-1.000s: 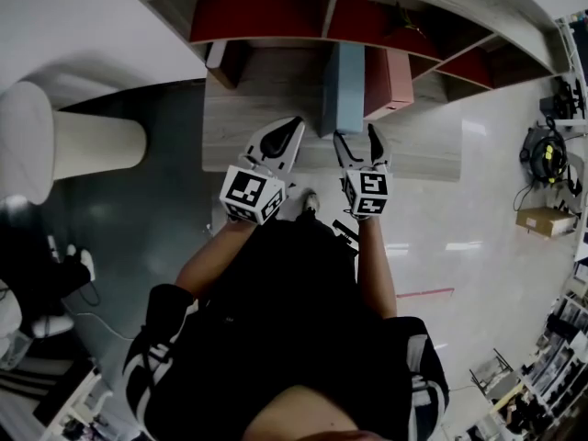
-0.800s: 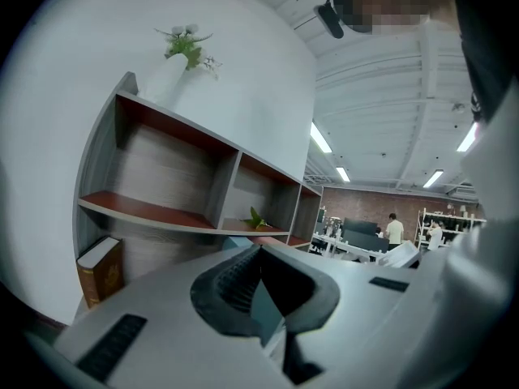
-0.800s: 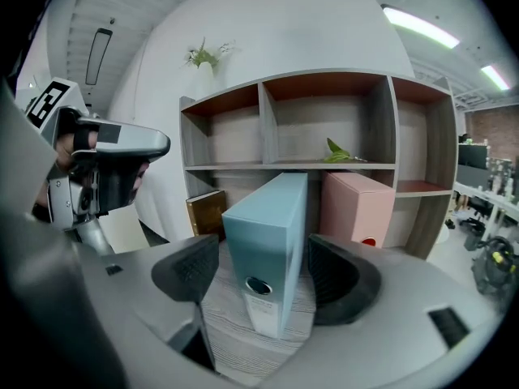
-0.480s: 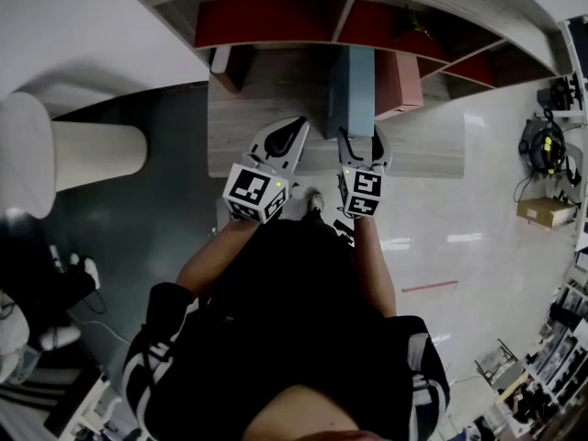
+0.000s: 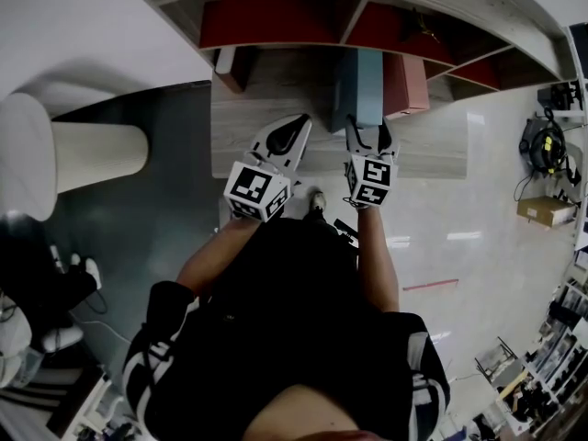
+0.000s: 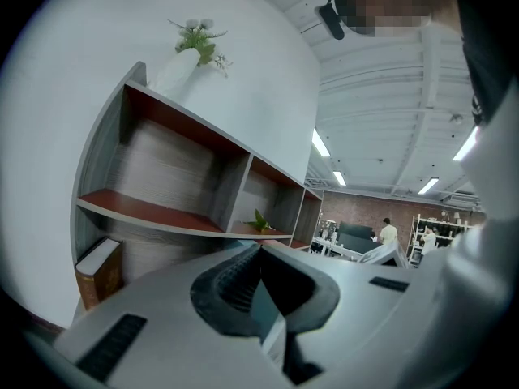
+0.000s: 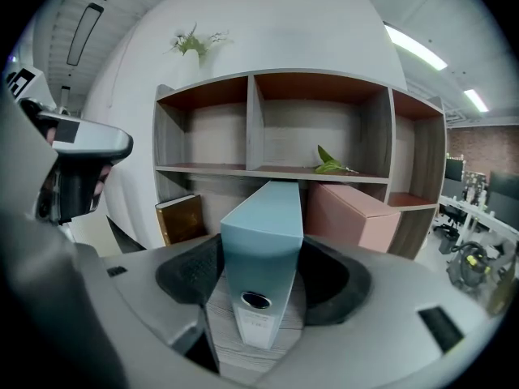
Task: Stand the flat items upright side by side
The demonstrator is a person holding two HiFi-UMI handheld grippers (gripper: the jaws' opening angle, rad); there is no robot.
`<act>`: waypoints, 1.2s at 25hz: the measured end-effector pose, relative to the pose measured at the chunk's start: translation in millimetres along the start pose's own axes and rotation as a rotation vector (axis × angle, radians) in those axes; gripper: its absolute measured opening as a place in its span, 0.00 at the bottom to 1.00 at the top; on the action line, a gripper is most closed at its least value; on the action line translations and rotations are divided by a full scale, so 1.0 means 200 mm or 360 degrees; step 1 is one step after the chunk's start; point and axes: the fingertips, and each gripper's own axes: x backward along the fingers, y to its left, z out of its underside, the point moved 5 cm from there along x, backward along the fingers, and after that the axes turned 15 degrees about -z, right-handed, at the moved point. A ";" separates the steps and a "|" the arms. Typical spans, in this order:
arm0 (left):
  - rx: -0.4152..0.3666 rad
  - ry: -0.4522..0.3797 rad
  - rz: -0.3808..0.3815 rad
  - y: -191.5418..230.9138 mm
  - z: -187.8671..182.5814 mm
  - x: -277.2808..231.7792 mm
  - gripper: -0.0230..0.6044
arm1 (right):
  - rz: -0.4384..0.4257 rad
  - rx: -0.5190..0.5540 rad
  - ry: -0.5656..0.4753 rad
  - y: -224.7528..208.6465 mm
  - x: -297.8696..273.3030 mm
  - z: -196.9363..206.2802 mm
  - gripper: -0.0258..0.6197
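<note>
Binder (image 7: pixel 263 250) just left of box (image 7: pixel 357 217)

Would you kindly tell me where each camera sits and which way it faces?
Head view: on the person's head, looking steeply down at the desk; arms, torso, left claw and right claw show.
Left gripper view: on the left claw, facing the shelf unit; its shut jaws show.
Right gripper view: on the right claw, facing the shelf unit; its jaws, just closing, hold the blue binder.
Shared: all three show the brown book.
</note>
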 end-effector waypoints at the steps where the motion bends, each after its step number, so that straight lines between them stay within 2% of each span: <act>1: 0.0001 -0.0002 -0.0001 0.00 -0.01 0.00 0.07 | 0.0000 -0.0001 0.0000 -0.01 -0.01 -0.01 0.51; 16: 0.0013 0.0015 -0.0050 0.09 0.01 -0.04 0.07 | 0.0019 -0.0027 0.0011 -0.15 -0.20 -0.06 0.51; 30: 0.0022 0.0034 -0.0066 0.08 0.02 -0.04 0.07 | -0.0009 -0.0004 -0.0009 -0.15 -0.21 -0.06 0.52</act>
